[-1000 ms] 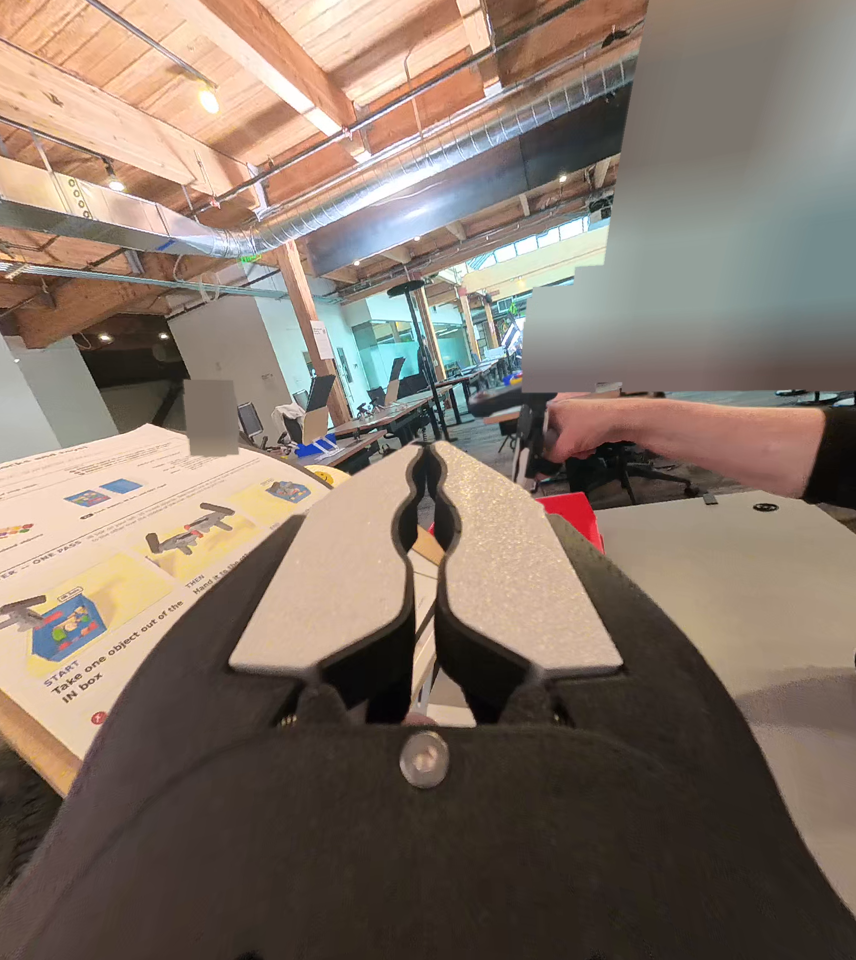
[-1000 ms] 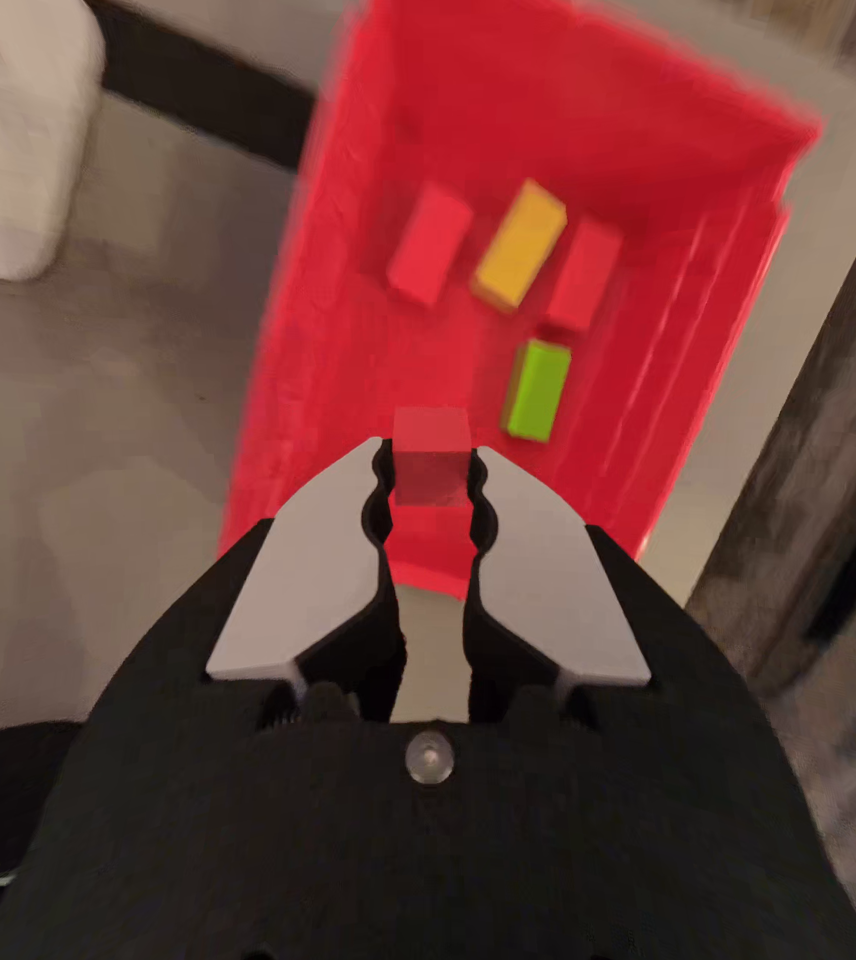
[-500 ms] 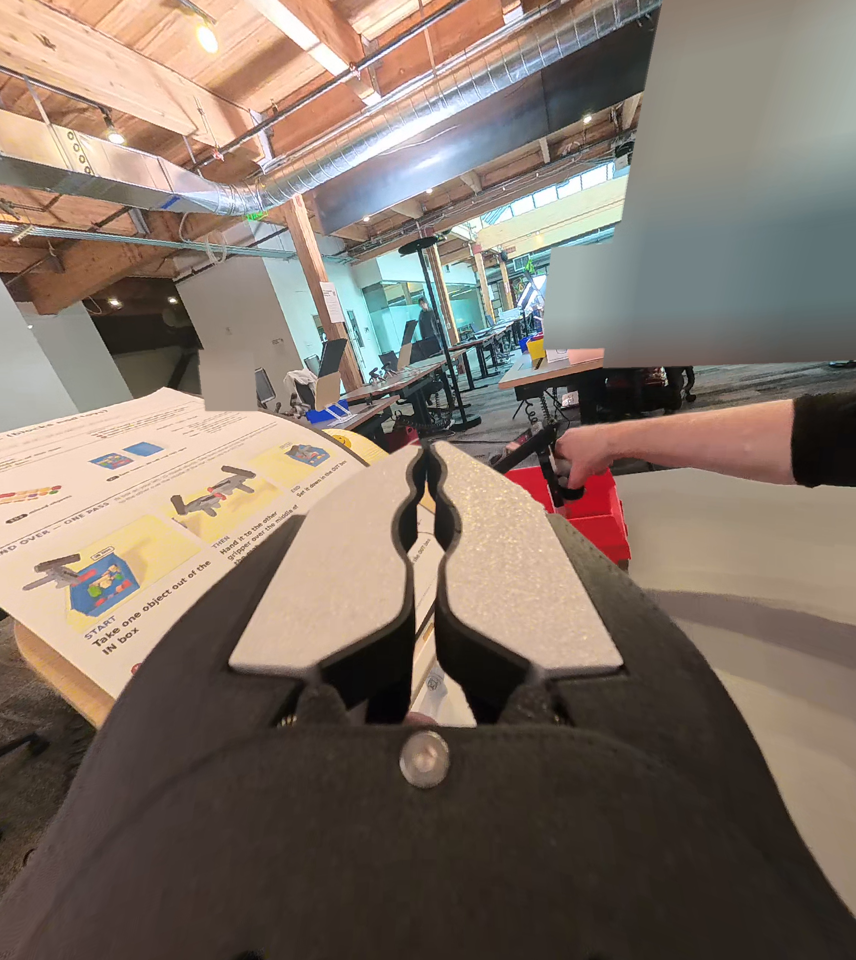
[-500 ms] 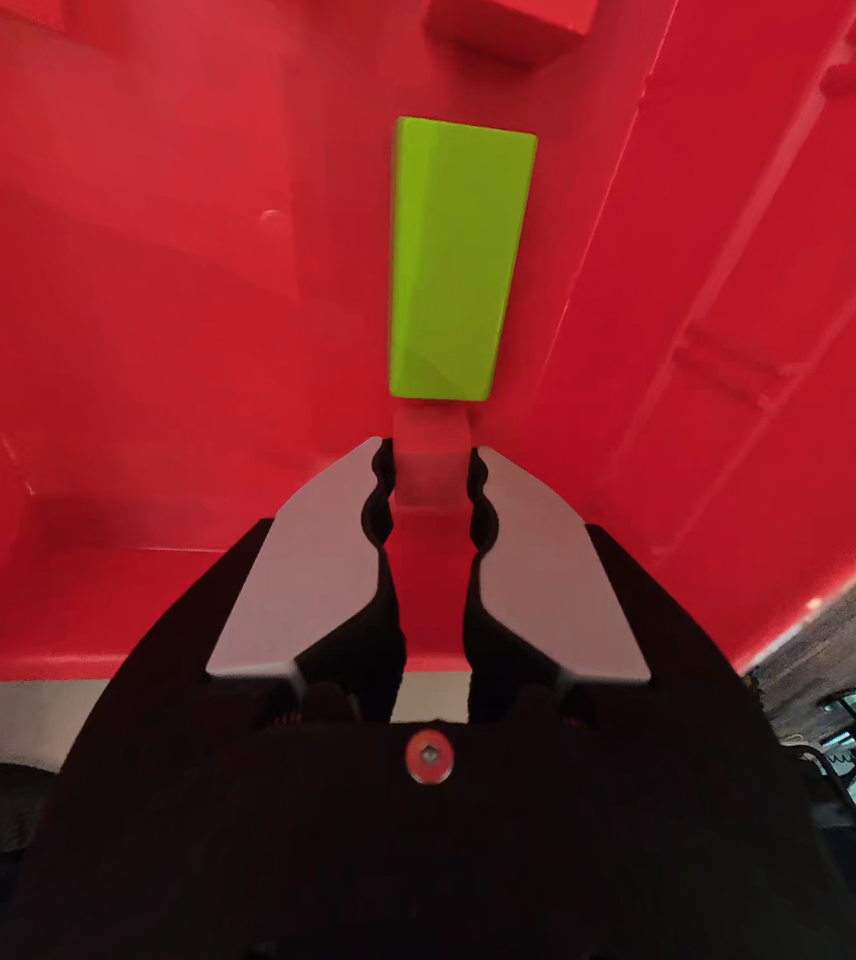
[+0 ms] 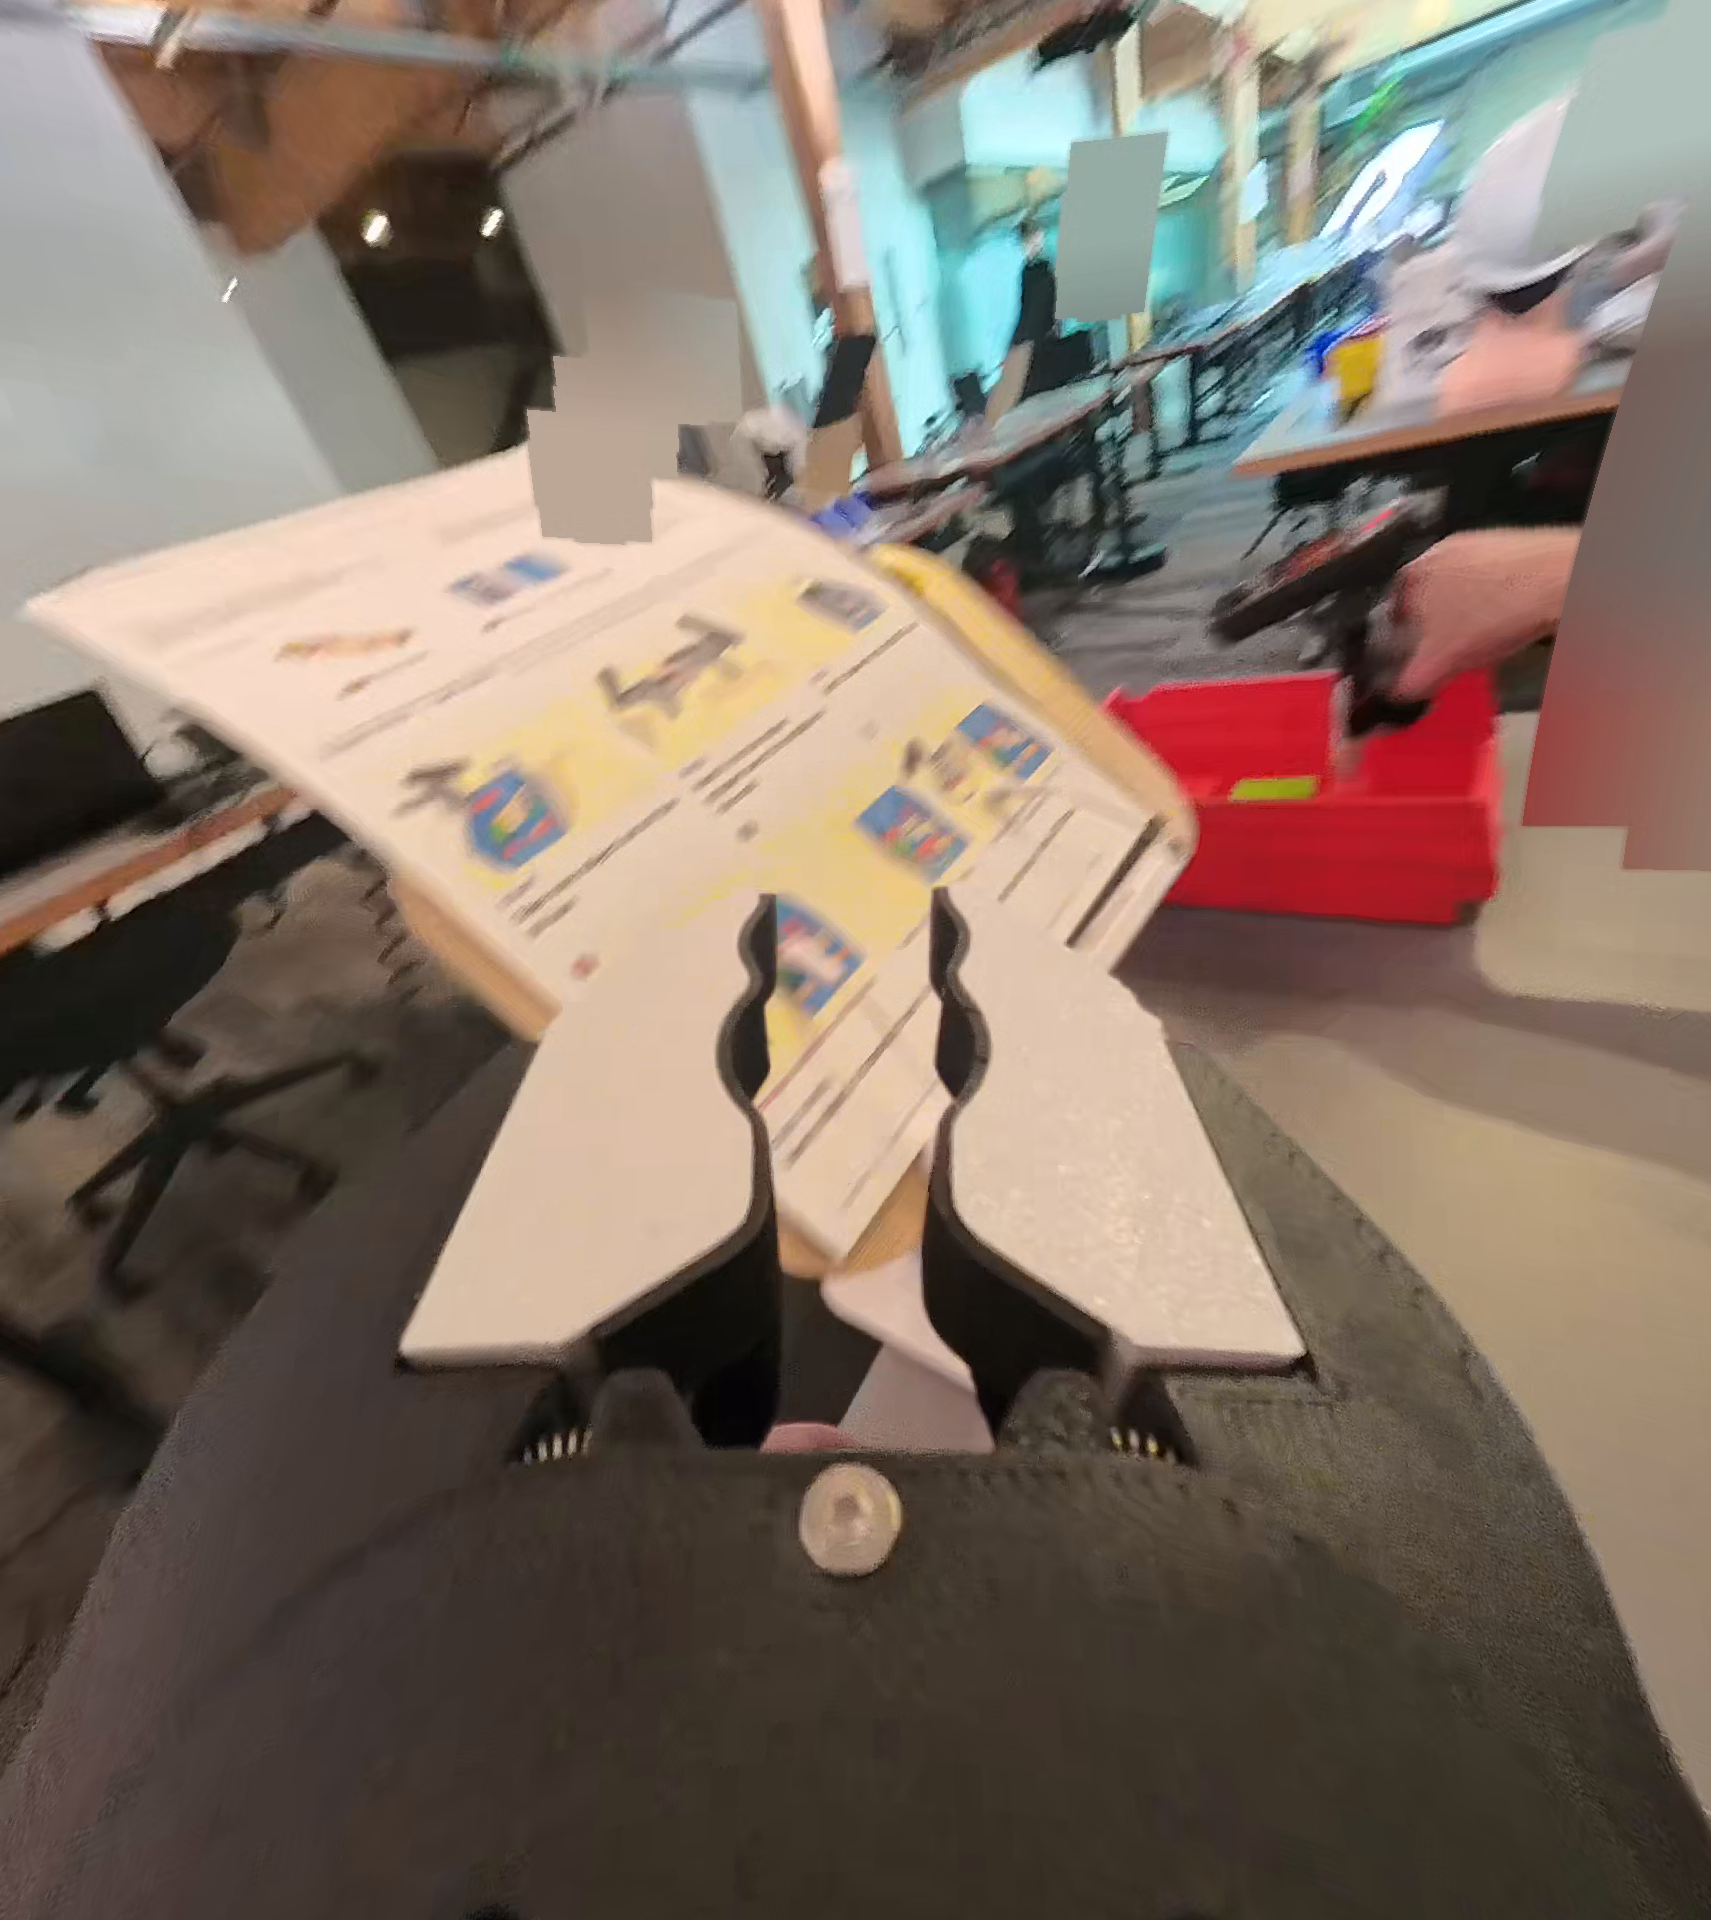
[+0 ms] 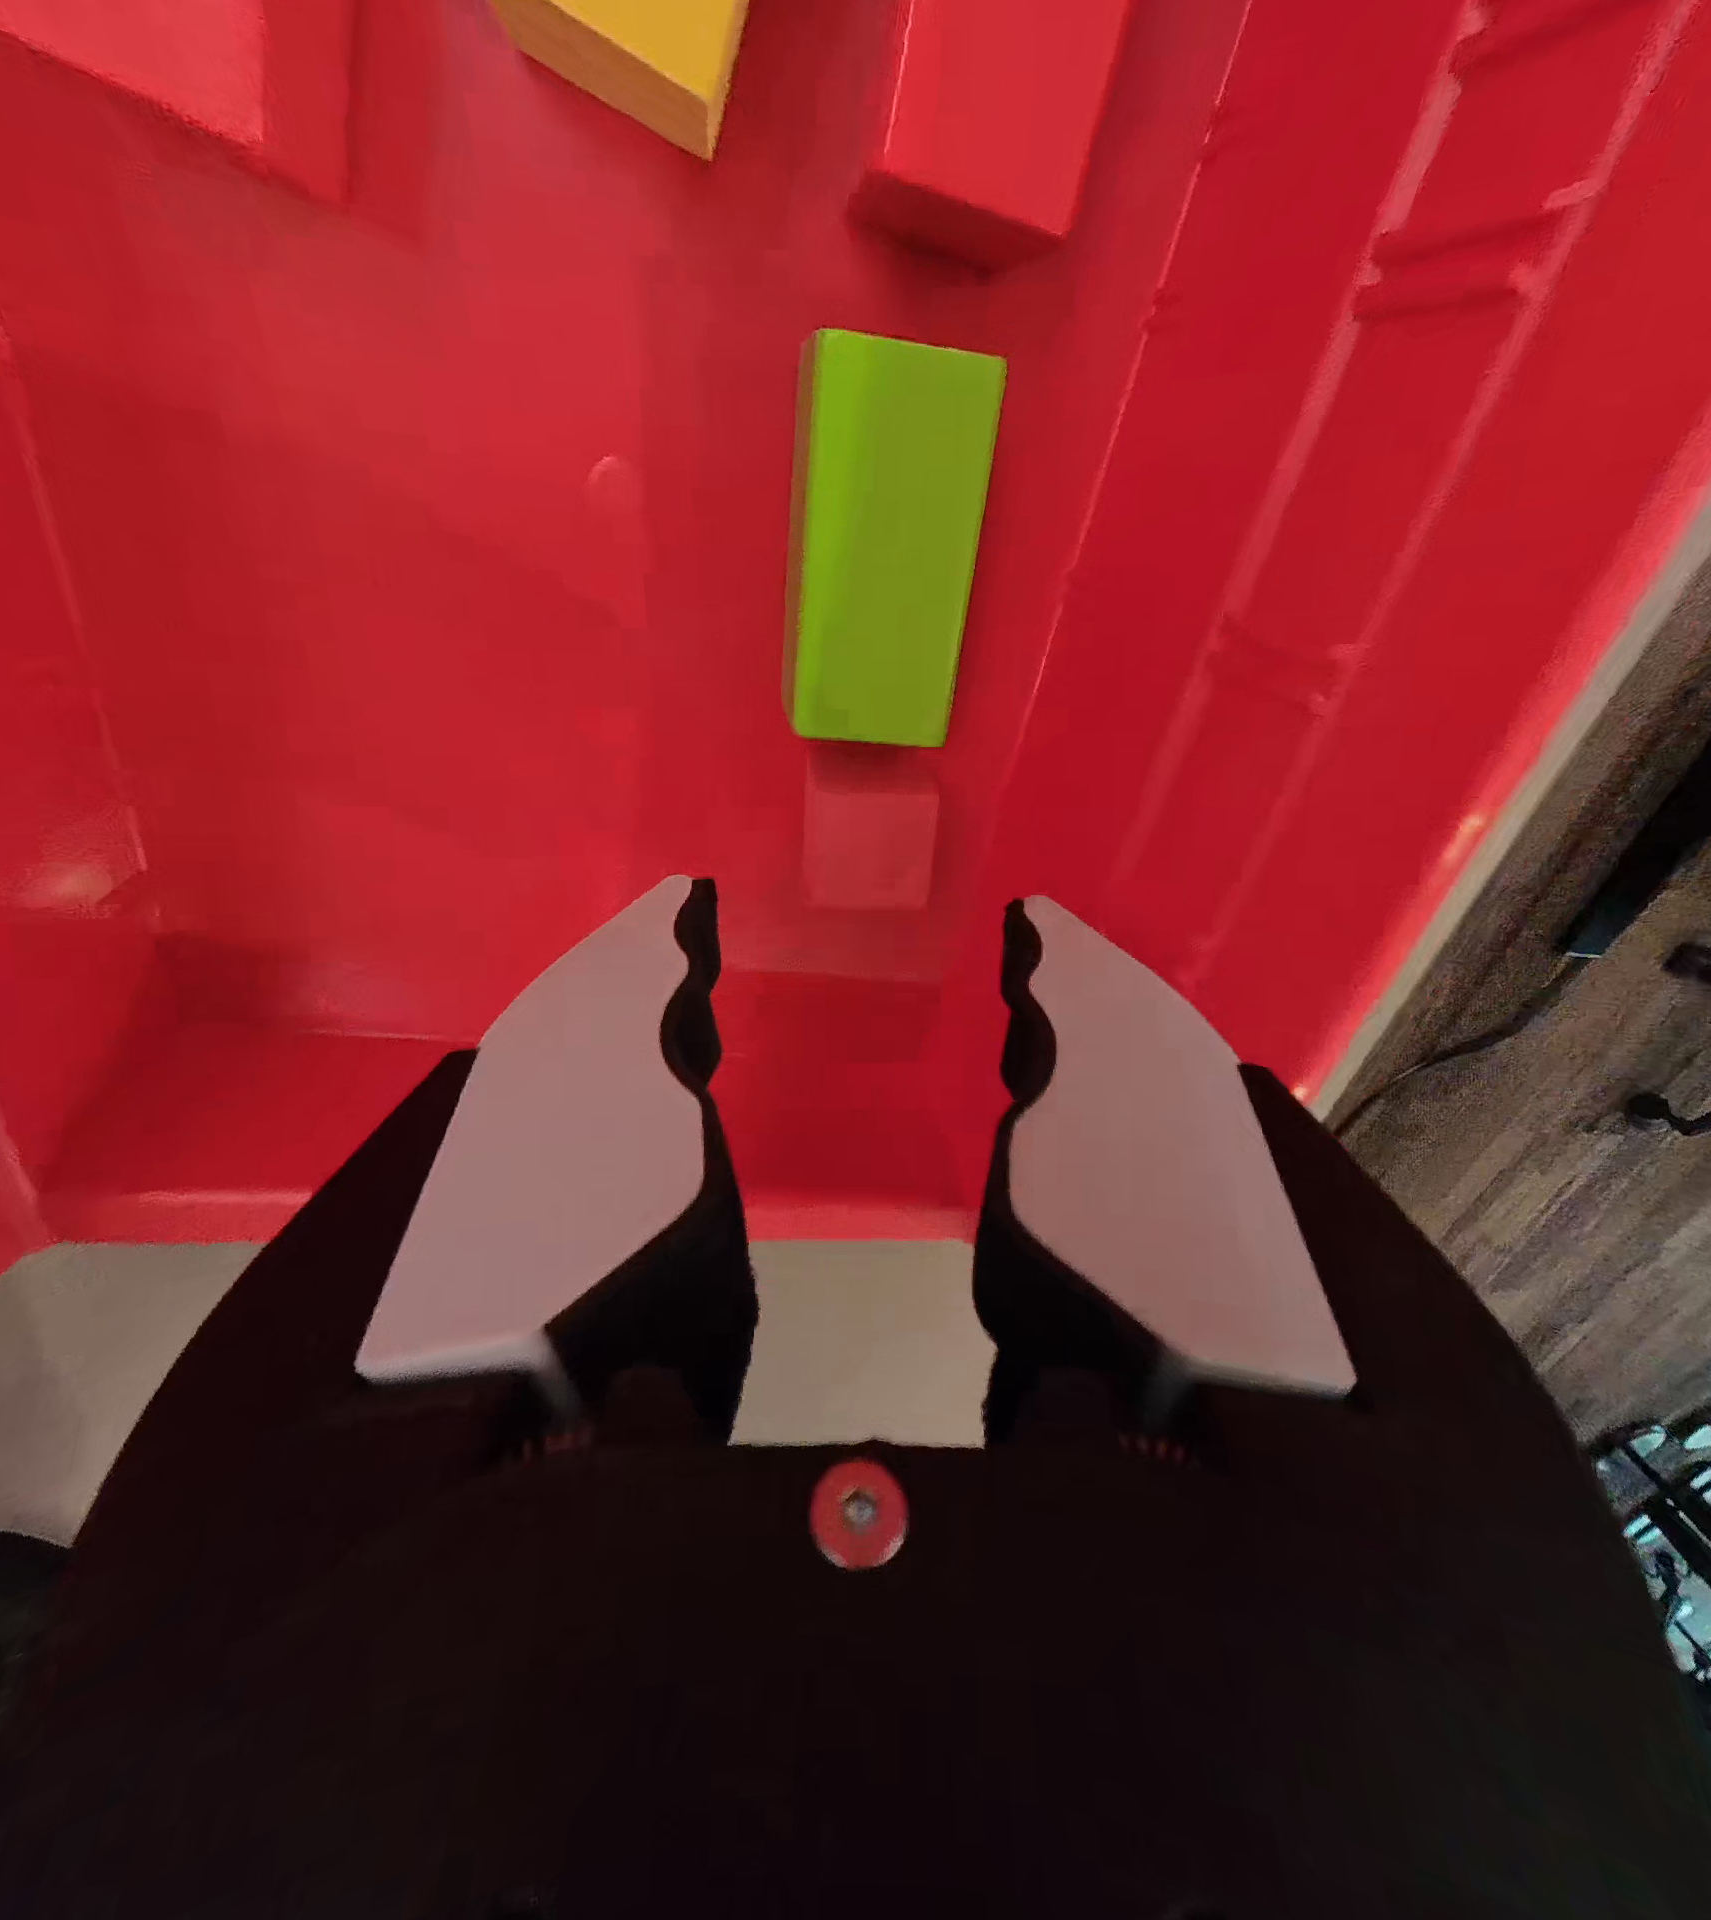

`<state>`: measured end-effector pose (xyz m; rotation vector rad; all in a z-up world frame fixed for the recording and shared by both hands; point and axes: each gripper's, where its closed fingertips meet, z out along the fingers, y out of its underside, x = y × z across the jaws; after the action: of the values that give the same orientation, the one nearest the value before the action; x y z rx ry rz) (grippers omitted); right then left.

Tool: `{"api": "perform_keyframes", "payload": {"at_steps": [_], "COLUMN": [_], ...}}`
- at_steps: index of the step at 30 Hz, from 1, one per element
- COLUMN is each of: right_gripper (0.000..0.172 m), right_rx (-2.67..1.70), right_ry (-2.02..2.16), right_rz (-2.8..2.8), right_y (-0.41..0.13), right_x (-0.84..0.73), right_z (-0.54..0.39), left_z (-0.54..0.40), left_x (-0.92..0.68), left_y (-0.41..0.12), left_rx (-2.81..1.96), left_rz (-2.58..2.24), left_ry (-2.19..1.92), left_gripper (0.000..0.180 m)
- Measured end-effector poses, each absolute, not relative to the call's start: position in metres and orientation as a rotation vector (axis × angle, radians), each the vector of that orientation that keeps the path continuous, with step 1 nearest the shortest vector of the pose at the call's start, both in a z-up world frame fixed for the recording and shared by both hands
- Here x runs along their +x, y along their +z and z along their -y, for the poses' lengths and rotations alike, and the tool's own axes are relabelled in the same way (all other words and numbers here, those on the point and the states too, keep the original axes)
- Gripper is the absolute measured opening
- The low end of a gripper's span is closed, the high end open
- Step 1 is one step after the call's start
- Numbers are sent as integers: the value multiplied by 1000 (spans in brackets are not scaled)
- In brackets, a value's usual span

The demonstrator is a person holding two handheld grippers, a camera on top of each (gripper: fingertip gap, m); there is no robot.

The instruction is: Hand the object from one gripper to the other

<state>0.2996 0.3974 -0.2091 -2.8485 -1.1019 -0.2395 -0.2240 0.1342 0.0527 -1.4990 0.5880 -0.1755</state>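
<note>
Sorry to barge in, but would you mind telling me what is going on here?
A person works two handheld grippers over a red bin of blocks. The right gripper hangs inside the bin with its jaws open and nothing between them; a small red block lies just ahead, end to end with a green block. The left gripper is open and empty too, above an instruction sheet beside the bin.

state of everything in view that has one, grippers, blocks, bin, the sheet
left hand-held gripper: open, nothing between its fingers
right hand-held gripper: open, over the bin, holding nothing
small red block: blurred, on the bin floor just past the fingertips, below the green block
green block: lying flat in the bin
yellow block: in the bin, cut off at the top edge
red bin: open-topped, on the grey table
instruction sheet: lying on a board, blurred
</note>
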Motion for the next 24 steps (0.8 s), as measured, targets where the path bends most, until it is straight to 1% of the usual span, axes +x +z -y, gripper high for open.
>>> {"api": "perform_keyframes", "payload": {"at_steps": [2, 4, 7, 11, 14, 20, 24], "right_gripper": [51, 49, 47, 45, 45, 45, 44], "right_rx": [-2791, -2747, -2681, -2619, -2582, -2532, -2514], "right_ry": [-235, -210, -214, -191, -164, -113, -121], "right_rz": [1106, 1138, 1185, 1242, 1289, 1356, 1371], "right_y": [-196, -187, -178, -172, -172, -173, -172], "right_x": [294, 284, 271, 252, 238, 220, 219], "right_z": [-395, -389, -381, -370, -363, -351, -349], "left_z": [-140, -146, -149, -154, -160, -165, -163], "left_x": [-261, -300, -367, -419, -440, -468, -480], "left_y": [38, 10, -51, -125, -157, -212, -238], "left_rx": [-1608, -1777, -2090, -2310, -2339, -2488, -2586], "left_rz": [-501, -417, -259, -209, -240, -208, -185], "left_ry": [-72, 42, 246, 318, 331, 369, 405], "left_gripper": [31, 35, 41, 47, 43, 50, 50]}}
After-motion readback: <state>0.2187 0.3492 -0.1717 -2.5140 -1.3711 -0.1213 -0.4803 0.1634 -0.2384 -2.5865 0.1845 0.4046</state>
